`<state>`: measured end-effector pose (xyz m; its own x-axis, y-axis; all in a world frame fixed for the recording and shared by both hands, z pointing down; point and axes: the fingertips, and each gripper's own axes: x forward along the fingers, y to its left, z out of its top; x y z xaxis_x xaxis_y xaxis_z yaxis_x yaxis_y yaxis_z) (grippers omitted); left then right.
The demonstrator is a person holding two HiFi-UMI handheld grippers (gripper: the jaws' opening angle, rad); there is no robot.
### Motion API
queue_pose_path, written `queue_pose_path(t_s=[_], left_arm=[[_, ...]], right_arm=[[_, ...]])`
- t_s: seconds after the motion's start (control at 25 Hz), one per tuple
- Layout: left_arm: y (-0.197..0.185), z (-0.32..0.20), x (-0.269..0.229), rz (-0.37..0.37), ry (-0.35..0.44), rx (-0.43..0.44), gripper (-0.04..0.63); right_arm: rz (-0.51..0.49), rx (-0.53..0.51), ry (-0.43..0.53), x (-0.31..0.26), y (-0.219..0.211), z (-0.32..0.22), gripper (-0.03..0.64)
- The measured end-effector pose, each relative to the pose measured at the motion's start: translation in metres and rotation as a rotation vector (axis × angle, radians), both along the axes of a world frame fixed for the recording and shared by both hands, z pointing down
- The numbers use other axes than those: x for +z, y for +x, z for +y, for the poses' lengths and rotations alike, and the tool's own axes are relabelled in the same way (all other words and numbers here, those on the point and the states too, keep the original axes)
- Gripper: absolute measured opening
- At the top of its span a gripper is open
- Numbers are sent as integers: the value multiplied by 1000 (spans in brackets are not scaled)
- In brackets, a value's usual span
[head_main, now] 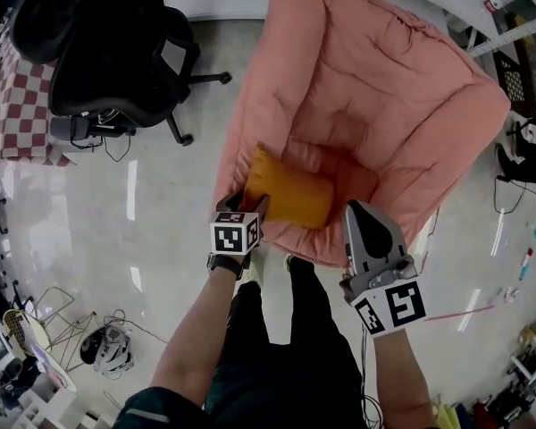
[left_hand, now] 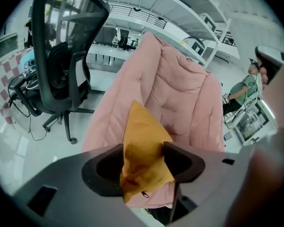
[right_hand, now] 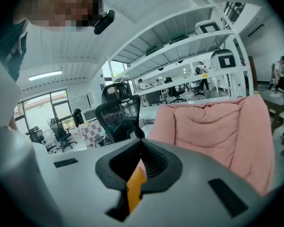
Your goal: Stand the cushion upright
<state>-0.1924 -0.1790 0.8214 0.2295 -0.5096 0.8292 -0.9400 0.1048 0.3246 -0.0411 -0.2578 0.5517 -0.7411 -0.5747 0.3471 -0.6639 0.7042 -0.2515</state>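
the orange cushion [head_main: 290,195] stands tilted near the front edge of the pink seat [head_main: 384,88], between the released, wide-open jaws of the left gripper [left_hand: 143,149]. the right gripper [right_hand: 141,143] is clenched on nothing. with no support, the soft cushion may slump or slide off that edge.

Glossy pale floor [head_main: 98,231] w/ black office chair [head_main: 116,61] (checkered cloth [head_main: 18,105] beside); white shelving [right_hand: 189,44], windows [right_hand: 42,110] at back.

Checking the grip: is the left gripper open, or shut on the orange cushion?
Open: the left gripper's jaws stand wide apart, with a corner of the cushion sitting between them rather than pinched.
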Motion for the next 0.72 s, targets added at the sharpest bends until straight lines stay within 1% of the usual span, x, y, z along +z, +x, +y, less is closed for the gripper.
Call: queue_pose_path(t_s=[0.12,0.24,0.36,0.52,0.72], left_arm=[[2,-2,6,14,-20,-5,256],[1,-3,11,4,-37,-5,254],[4,-4,11,-22,-38,11,208],[12,-3,8,-63,-27,59,153],[23,-6,-6,-85,13,111,130]], right_arm=[[4,10,-6,3,5,1,2],[5,19,-12,6,10,-1,2],[6,29,-19,8,15,-1,2],[5,42,-22,9,22,-3,2],[5,65,-29,9,29,-4,2]])
